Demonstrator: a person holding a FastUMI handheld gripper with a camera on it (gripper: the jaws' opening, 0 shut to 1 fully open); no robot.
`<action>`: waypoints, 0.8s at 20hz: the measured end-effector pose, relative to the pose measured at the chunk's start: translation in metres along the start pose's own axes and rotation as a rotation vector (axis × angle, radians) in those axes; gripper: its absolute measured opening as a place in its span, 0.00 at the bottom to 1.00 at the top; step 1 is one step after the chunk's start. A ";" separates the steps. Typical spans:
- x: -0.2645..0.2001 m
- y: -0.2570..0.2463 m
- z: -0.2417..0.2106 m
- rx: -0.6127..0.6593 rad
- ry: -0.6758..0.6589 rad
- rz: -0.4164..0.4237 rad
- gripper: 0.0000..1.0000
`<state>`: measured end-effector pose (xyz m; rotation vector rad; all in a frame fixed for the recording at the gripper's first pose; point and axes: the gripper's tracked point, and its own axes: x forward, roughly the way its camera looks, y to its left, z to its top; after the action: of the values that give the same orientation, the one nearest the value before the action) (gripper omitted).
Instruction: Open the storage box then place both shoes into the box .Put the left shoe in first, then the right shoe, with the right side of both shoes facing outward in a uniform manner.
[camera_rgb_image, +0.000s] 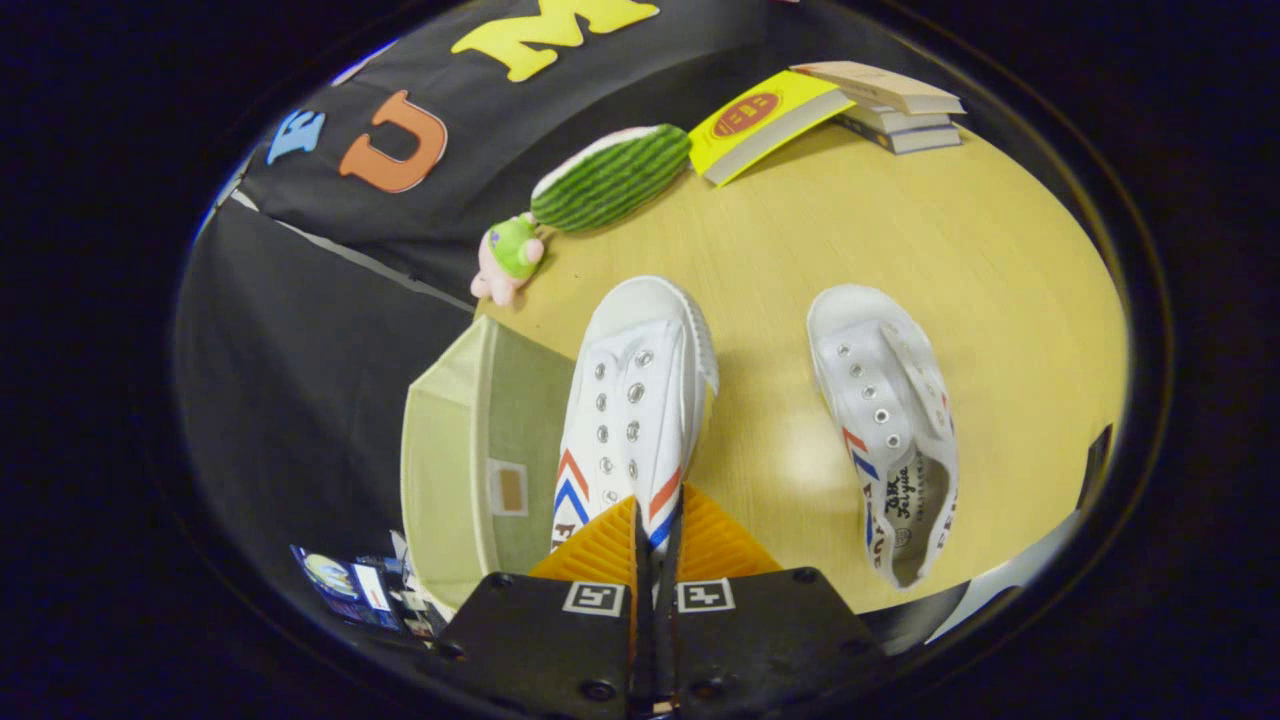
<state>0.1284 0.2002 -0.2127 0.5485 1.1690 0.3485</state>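
Gripper pinching the heel collar of the left shoe, fingers pressed together on it, apparently to carry it into the pale storage box at near left; right shoe on the wooden table, with watermelon plush, small green toy, books far back.

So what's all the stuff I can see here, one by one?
held shoe: 1, white with red and blue stripes, pinched in the tongs, over the box edge
other shoe: 1, white, lying on the table to the right
storage box: 1, pale green, beside the table
table: 1, light wood
watermelon plush: 1, green striped, far table edge
small plush: 1, green and pink, beside the watermelon
books: several; one with a yellow cover leans on the stack, far side
tongs: 1, fingers shut on the shoe's tongue
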 end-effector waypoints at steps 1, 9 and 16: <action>-0.008 0.009 0.003 -0.001 -0.016 0.015 0.06; -0.057 0.063 0.022 -0.013 -0.117 0.091 0.06; -0.065 0.148 0.013 -0.067 -0.133 0.184 0.06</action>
<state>0.1208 0.2843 -0.0744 0.6137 0.9776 0.4997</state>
